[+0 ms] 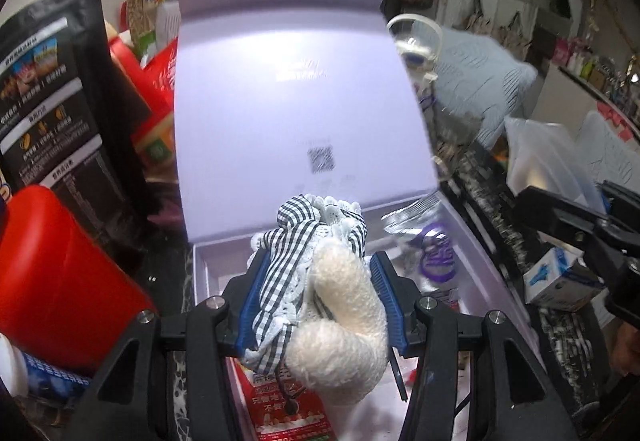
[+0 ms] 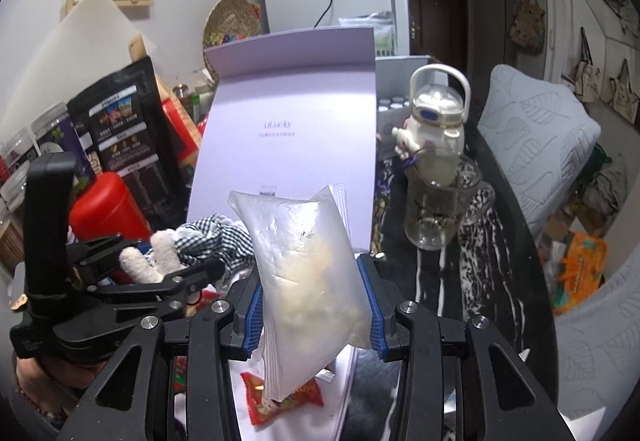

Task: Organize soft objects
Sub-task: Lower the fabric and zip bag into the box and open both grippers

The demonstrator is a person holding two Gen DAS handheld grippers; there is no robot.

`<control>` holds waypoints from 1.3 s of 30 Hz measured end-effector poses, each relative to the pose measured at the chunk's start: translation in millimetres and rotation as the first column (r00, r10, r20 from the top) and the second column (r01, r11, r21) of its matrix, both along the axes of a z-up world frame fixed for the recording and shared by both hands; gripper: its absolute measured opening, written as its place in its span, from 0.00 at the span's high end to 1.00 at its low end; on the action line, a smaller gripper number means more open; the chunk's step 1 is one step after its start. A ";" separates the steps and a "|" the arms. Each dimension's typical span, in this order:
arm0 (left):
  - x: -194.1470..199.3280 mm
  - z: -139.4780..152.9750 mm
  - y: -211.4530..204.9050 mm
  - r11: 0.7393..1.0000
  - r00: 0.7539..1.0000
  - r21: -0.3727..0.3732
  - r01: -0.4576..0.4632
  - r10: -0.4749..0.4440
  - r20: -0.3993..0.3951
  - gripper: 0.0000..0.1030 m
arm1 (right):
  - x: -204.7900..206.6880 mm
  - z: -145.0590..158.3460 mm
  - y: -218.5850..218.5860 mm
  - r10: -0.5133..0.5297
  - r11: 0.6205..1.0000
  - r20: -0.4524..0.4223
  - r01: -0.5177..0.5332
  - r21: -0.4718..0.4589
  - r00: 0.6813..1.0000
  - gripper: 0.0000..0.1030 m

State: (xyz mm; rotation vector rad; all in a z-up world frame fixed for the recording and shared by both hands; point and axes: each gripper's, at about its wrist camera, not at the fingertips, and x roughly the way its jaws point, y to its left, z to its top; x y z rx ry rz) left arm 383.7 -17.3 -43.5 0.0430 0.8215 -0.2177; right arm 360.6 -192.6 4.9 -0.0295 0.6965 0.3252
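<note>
My left gripper is shut on a soft toy with cream plush limbs and black-and-white checked cloth with lace. It holds the toy above the open lilac box, whose lid stands upright behind. My right gripper is shut on a clear plastic bag of pale soft filling, held over the same box in front of its lid. The left gripper with the toy shows at the left of the right wrist view. The right gripper's body shows at the right edge of the left wrist view.
The box holds red snack packets, a silver wrapper and a purple-printed packet. A red canister and black pouch stand left. A glass pitcher with a white bottle stands right, near a pillow.
</note>
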 end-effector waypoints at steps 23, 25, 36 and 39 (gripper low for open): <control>20.3 -38.5 -0.5 1.000 0.981 0.013 -0.023 0.025 -0.191 0.51 | 34.4 -64.0 27.1 0.001 0.998 -0.169 -0.010 -0.055 0.986 0.59; 24.4 -40.7 -3.5 1.000 0.980 0.015 -0.026 0.028 -0.195 0.51 | 36.7 -69.0 27.3 -0.006 0.998 -0.181 -0.005 -0.062 0.984 0.59; 30.0 -41.3 -1.2 0.998 0.970 0.012 -0.066 0.067 -0.235 0.47 | 43.6 -78.8 24.1 -0.033 0.998 -0.229 0.019 -0.063 0.973 0.50; 27.7 -35.4 -3.7 0.995 0.972 0.056 -0.078 0.088 -0.216 0.46 | 43.5 -77.7 22.2 -0.031 0.998 -0.240 0.018 -0.059 0.970 0.49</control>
